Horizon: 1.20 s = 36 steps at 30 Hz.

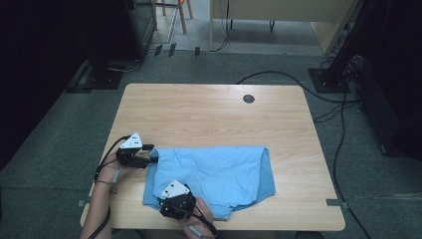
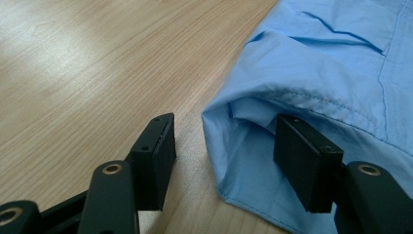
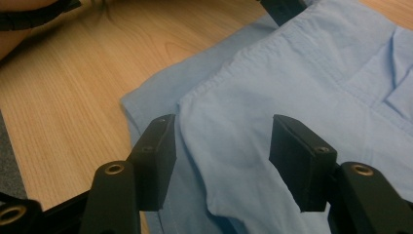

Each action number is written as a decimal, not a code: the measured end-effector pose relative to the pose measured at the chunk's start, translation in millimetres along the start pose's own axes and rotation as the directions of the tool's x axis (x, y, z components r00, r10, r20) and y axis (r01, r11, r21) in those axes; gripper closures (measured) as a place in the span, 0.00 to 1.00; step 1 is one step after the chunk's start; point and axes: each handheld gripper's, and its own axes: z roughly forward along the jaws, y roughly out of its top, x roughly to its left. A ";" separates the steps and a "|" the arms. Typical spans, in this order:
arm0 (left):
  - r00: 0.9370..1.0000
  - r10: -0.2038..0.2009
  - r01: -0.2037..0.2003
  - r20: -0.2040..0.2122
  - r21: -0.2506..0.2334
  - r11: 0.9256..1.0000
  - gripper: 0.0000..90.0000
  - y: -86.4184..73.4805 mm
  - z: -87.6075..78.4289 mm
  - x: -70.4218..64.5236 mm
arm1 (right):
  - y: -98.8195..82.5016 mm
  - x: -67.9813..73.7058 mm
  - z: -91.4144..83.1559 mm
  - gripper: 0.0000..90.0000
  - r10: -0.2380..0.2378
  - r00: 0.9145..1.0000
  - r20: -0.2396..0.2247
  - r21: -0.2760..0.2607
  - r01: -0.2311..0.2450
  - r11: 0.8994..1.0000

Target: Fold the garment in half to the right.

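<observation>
A light blue shirt (image 1: 214, 172) lies folded on the near half of the wooden table (image 1: 209, 114). My left gripper (image 1: 152, 154) is at the shirt's far left corner, open, one jaw on bare wood and the other over the cloth. In the left gripper view the shirt's hemmed corner (image 2: 253, 146) lies between the jaws of the left gripper (image 2: 226, 163). My right gripper (image 1: 171, 191) is over the shirt's near left part, open. In the right gripper view a raised fold of the shirt (image 3: 229, 146) sits between the jaws of the right gripper (image 3: 221, 163).
A round dark grommet (image 1: 249, 98) is set in the table near its far edge. Cables (image 1: 338, 134) run over the grey floor to the right. Dark stands and wooden furniture legs (image 1: 181, 15) stand beyond the table.
</observation>
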 end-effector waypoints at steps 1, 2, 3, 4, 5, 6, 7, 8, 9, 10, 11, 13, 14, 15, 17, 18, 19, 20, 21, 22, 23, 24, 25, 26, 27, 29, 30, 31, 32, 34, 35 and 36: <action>1.000 0.000 0.000 -0.001 0.000 1.000 0.45 0.0 0.0 -0.2 | 1.4 2.4 2.9 0.48 -0.006 1.000 -0.005 0.001 0.006 1.000; 1.000 0.000 0.000 -0.001 0.000 1.000 0.45 0.0 0.0 -0.2 | 1.4 2.4 2.9 0.48 -0.006 1.000 -0.005 0.001 0.006 1.000; 1.000 0.000 0.000 -0.001 0.000 1.000 0.45 0.0 0.0 -0.2 | 2.6 5.5 6.1 0.48 -0.013 1.000 -0.007 0.003 0.013 1.000; 1.000 -0.001 0.001 -0.001 0.000 1.000 0.45 0.0 0.0 -0.2 | 2.7 6.0 6.7 0.48 -0.015 1.000 -0.006 0.003 0.015 1.000; 1.000 -0.001 0.001 -0.001 0.000 1.000 0.45 0.0 0.0 -0.2 | 2.7 6.0 6.7 0.48 -0.015 1.000 -0.006 0.003 0.015 1.000; 1.000 -0.001 0.001 -0.001 0.000 1.000 0.45 0.0 0.0 -0.2 | 2.6 7.2 8.6 0.48 -0.014 1.000 -0.006 0.002 0.014 1.000; 1.000 -0.001 0.001 -0.001 0.000 1.000 0.45 0.0 0.0 -0.2 | 2.6 7.2 8.6 0.48 -0.014 1.000 -0.006 0.002 0.014 1.000; 1.000 -0.001 0.001 -0.001 0.000 1.000 0.45 0.0 0.0 -0.1 | 2.5 7.5 9.1 0.48 -0.013 1.000 -0.004 0.000 0.013 1.000; 1.000 -0.001 0.001 -0.001 0.000 1.000 0.45 0.0 0.0 -0.1 | 2.5 7.5 9.1 0.48 -0.013 1.000 -0.004 0.000 0.013 1.000; 1.000 -0.005 0.005 0.002 -0.002 1.000 0.45 -0.1 0.0 0.0 | 2.1 8.6 10.9 0.48 -0.005 1.000 -0.010 -0.005 0.005 1.000; 1.000 -0.005 0.005 0.002 -0.002 1.000 0.45 -0.1 0.0 0.0 | 2.1 8.6 10.9 0.48 -0.005 1.000 -0.010 -0.005 0.005 1.000; 1.000 -0.005 0.005 0.001 -0.002 1.000 0.46 0.0 0.0 0.0 | 1.9 10.3 13.4 0.48 -0.003 1.000 -0.009 -0.006 0.003 1.000; 1.000 -0.005 0.005 0.001 -0.002 1.000 0.46 0.0 0.0 0.0 | 1.9 10.3 13.4 0.48 -0.003 1.000 -0.009 -0.006 0.003 1.000; 1.000 -0.005 0.005 0.001 -0.002 1.000 0.46 0.0 0.0 0.0 | 3.9 14.6 16.6 0.48 -0.019 1.000 -0.012 -0.008 0.019 1.000; 1.000 -0.001 0.001 0.000 -0.001 1.000 0.46 0.0 0.0 -0.1 | 4.3 15.7 17.1 0.48 -0.024 1.000 -0.011 -0.006 0.024 1.000; 1.000 -0.001 0.001 0.000 -0.001 1.000 0.46 0.0 0.0 -0.1 | 4.3 15.7 17.1 0.48 -0.024 1.000 -0.011 -0.006 0.024 1.000; 1.000 -0.001 0.001 0.000 -0.001 1.000 0.46 0.0 0.0 -0.1 | 5.6 19.5 20.3 0.48 -0.032 0.999 -0.001 -0.012 0.032 0.999; 1.000 -0.001 0.001 0.000 0.000 1.000 0.46 0.0 0.0 -0.1 | 5.6 19.5 20.3 0.47 -0.032 0.999 -0.001 -0.012 0.032 0.999; 1.000 -0.001 0.001 0.000 0.000 1.000 0.46 0.0 0.0 -0.1 | 5.6 19.5 20.3 0.47 -0.032 0.999 -0.001 -0.012 0.032 0.999; 1.000 -0.001 0.001 0.000 -0.001 1.000 0.46 0.0 0.0 -0.1 | 5.0 20.5 21.9 0.47 -0.034 0.999 -0.003 -0.014 0.034 0.999; 1.000 -0.001 0.001 0.000 -0.001 1.000 0.46 0.0 0.0 -0.2 | 4.2 21.5 23.0 0.47 -0.038 0.999 0.003 -0.012 0.038 0.999; 1.000 -0.001 0.001 0.000 -0.001 1.000 0.46 0.0 0.0 -0.2 | 4.2 21.5 23.0 0.47 -0.038 0.999 0.003 -0.012 0.038 0.999; 1.000 -0.001 0.001 0.000 -0.001 1.000 0.46 0.0 0.0 -0.2 | 3.6 21.8 25.0 0.47 -0.035 0.999 0.008 -0.003 0.035 0.999; 1.000 -0.001 0.001 0.001 -0.001 1.000 0.46 -0.1 0.0 -0.2 | 3.8 21.4 25.1 0.47 -0.037 0.999 0.009 -0.007 0.037 0.999; 1.000 -0.001 0.001 0.001 -0.001 1.000 0.46 -0.1 0.0 -0.2 | 3.8 21.4 25.1 0.47 -0.037 0.999 0.009 -0.007 0.037 0.999; 1.000 0.002 -0.002 0.004 -0.003 1.000 0.49 -0.1 -0.1 -0.5 | 4.3 21.5 26.5 0.47 -0.037 0.999 0.012 0.006 0.037 0.999; 1.000 0.002 -0.002 0.004 -0.003 1.000 0.49 -0.1 -0.1 -0.5 | 5.4 20.2 27.7 0.47 -0.025 1.000 -0.001 0.016 0.025 1.000; 1.000 0.008 -0.008 0.018 -0.012 1.000 0.49 0.0 0.0 -2.7 | 5.4 20.2 27.7 0.49 -0.025 1.000 -0.001 0.016 0.025 1.000; 1.000 0.008 -0.008 0.018 -0.012 1.000 0.59 0.0 0.0 -2.7 | 5.4 20.2 27.7 0.49 -0.025 1.000 -0.001 0.016 0.025 1.000; 0.999 0.014 -0.013 0.034 -0.015 1.000 0.59 0.5 0.3 -5.2 | 6.4 18.9 27.1 0.63 -0.039 0.999 -0.007 0.017 0.040 0.999; 0.999 0.014 -0.013 0.034 -0.015 1.000 0.71 0.5 0.3 -5.2 | 6.4 18.9 27.1 0.63 -0.039 0.999 -0.007 0.017 0.040 0.999; 0.999 0.014 -0.013 0.034 -0.015 1.000 0.71 0.5 0.3 -5.2 | 7.8 17.8 26.9 0.63 -0.060 0.998 -0.015 0.021 0.061 0.998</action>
